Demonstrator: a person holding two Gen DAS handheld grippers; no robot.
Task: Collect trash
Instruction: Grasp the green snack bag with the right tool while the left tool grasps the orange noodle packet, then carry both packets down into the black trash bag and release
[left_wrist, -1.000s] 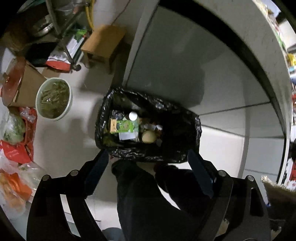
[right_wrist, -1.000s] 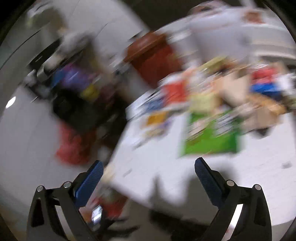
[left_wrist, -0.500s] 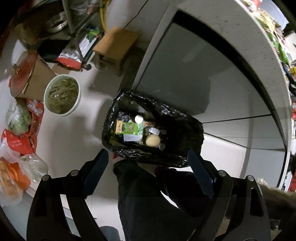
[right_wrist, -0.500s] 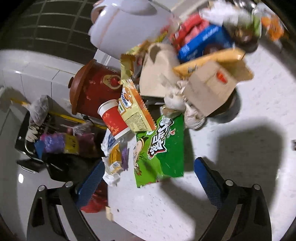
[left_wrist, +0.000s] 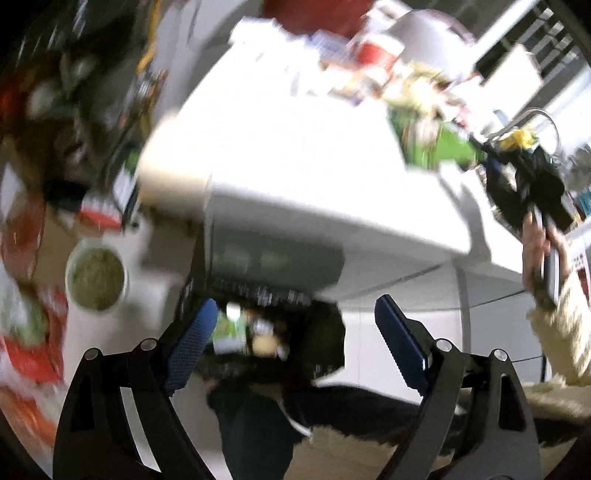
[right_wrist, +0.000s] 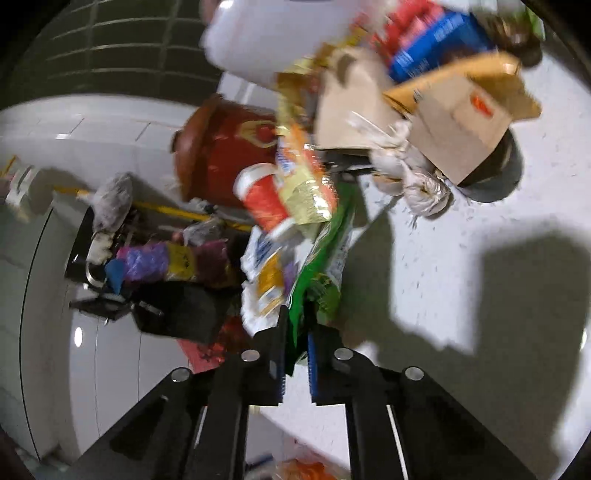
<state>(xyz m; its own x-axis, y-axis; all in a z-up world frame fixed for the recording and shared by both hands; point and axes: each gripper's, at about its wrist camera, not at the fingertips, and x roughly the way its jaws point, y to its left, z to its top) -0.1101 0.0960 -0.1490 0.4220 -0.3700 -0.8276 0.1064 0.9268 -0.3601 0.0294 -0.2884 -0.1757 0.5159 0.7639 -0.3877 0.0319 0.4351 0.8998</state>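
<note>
**On the counter's edge, a wrapper is pinched**

At the near edge of the white speckled counter (right_wrist: 461, 229), the right gripper (right_wrist: 297, 354) has its blue-padded jaws nipped down on the lower edge of a green snack bag (right_wrist: 321, 269), a thin crinkly foil that lifts off the counter in a limp fold. So the pick-up looks to be the step in hand. Next it wants carrying, I'd say, across and down to the black-lined bin (left_wrist: 266, 332) on the floor below the counter front, without snagging the neighbours: a red paper cup (right_wrist: 264, 199), a yellow-orange packet (right_wrist: 303, 173), and a stiff cardboard box (right_wrist: 461, 129) behind. The left gripper (left_wrist: 291, 347) hangs wide and empty above the bin, its picture badly smeared. Floppy film may slip; a steady pinch seems needed.
</note>
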